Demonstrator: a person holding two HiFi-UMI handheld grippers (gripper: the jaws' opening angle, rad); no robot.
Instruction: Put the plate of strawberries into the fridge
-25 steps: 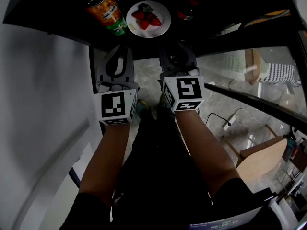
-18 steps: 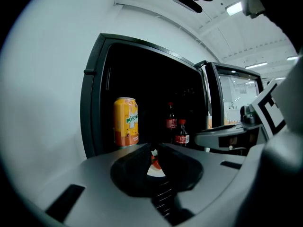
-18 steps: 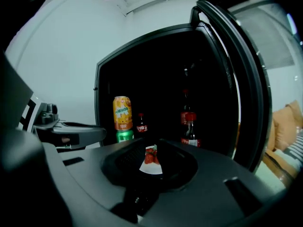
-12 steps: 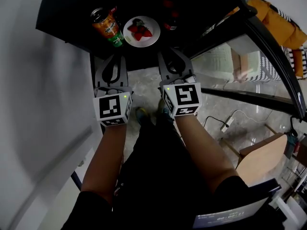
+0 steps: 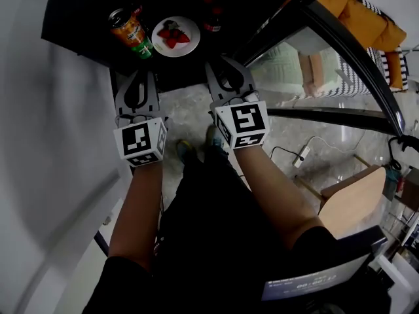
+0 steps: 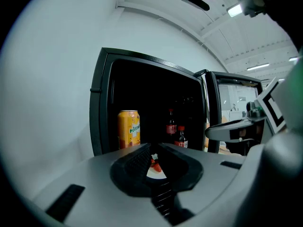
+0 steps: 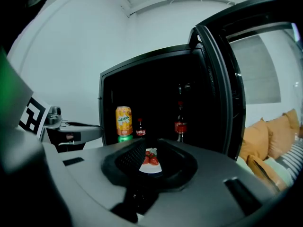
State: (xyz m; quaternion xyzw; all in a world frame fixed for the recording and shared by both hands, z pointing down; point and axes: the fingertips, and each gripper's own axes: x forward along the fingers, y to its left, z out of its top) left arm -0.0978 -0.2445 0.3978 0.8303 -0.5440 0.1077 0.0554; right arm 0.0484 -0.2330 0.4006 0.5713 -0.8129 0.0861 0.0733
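Observation:
A white plate of strawberries [image 5: 175, 36] sits on the dark shelf inside the open fridge [image 5: 78, 18], between an orange soda can [image 5: 129, 30] and small dark bottles [image 5: 211, 18]. My left gripper [image 5: 135, 76] hangs in front of the fridge's lower edge, below the can, shut and holding nothing. To its right, my right gripper [image 5: 222, 64] is also shut and empty, just short of the plate. The plate [image 6: 156, 170] shows past the left jaws, and the same plate [image 7: 150, 164] shows past the right jaws. Both are apart from it.
The glass fridge door [image 5: 340, 38] stands open at the right. A white wall [image 5: 46, 162] runs along the left. Below lie the marble floor [image 5: 196, 110], a power strip with cable [image 5: 301, 154], a wooden stool [image 5: 353, 205] and an orange cushioned sofa [image 5: 366, 18].
Both grippers have drawn back a little from the fridge and drifted left in the view. The plate stays on the shelf beside the can.

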